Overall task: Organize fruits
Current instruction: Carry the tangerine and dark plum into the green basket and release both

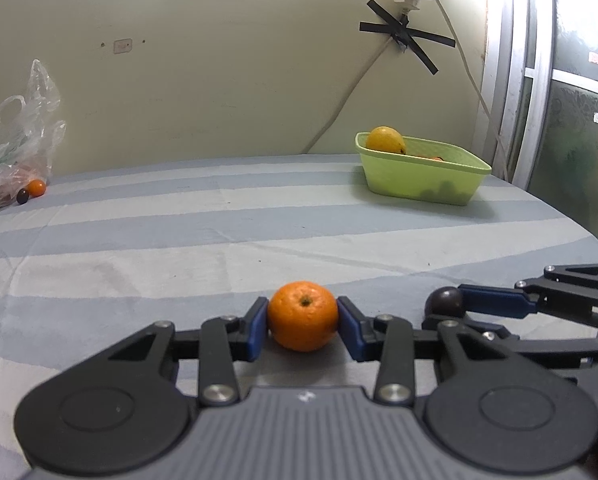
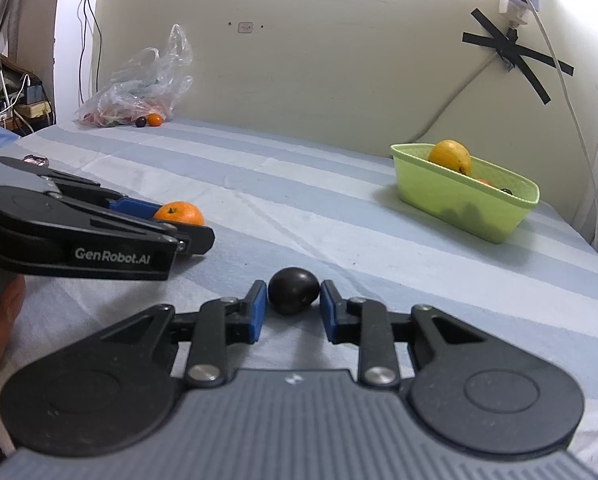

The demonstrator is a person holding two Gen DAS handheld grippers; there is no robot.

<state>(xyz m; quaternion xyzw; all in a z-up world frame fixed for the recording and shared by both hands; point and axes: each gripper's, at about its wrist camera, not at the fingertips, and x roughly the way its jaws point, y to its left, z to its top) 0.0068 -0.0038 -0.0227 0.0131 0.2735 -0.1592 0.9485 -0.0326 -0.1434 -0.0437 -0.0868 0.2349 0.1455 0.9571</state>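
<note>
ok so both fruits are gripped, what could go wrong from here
1. The left gripper pinches the round orange with narrow pads, so it may roll out during the lift.
2. The right gripper holds the smooth dark plum only near the pad tips; it could slip.
3. The green basket already holds fruit, so a drop may bounce out.

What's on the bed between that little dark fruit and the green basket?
Nothing: between the small dark round fruit and the light green plastic basket, the right wrist view shows only bare striped bedsheet.
</note>
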